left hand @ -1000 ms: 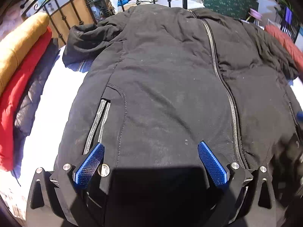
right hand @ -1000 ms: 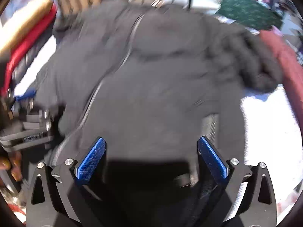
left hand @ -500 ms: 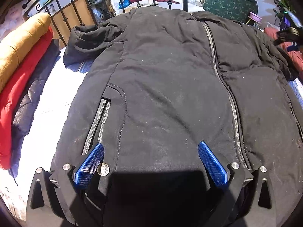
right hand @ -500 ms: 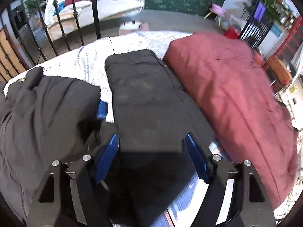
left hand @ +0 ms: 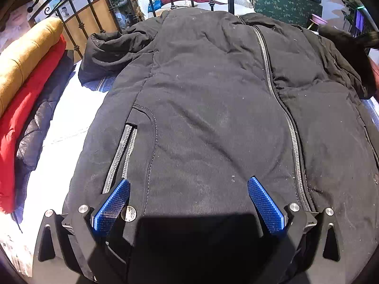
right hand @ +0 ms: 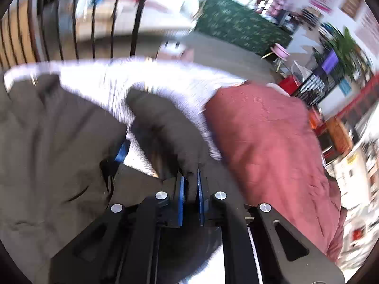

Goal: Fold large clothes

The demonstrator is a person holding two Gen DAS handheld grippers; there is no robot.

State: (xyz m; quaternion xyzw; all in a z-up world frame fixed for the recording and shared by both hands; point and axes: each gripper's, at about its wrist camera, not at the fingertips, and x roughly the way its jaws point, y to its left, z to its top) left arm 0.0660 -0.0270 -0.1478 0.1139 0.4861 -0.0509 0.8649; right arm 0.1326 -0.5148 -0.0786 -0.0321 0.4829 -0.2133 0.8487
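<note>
Left tongs (left hand: 188, 204) spread over jacket (left hand: 213, 108), right tongs (right hand: 189, 187) seemingly pinching sleeve (right hand: 163, 127)

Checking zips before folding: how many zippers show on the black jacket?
3: the main front zipper; the left pocket zipper by the open left gripper; a third at the right edge, partly cut off. Others may be hidden.

Black gripper (left hand: 188, 200) frames w/ blue knurled pads (left hand: 111, 207), silver screws (right hand: 219, 195).
</note>
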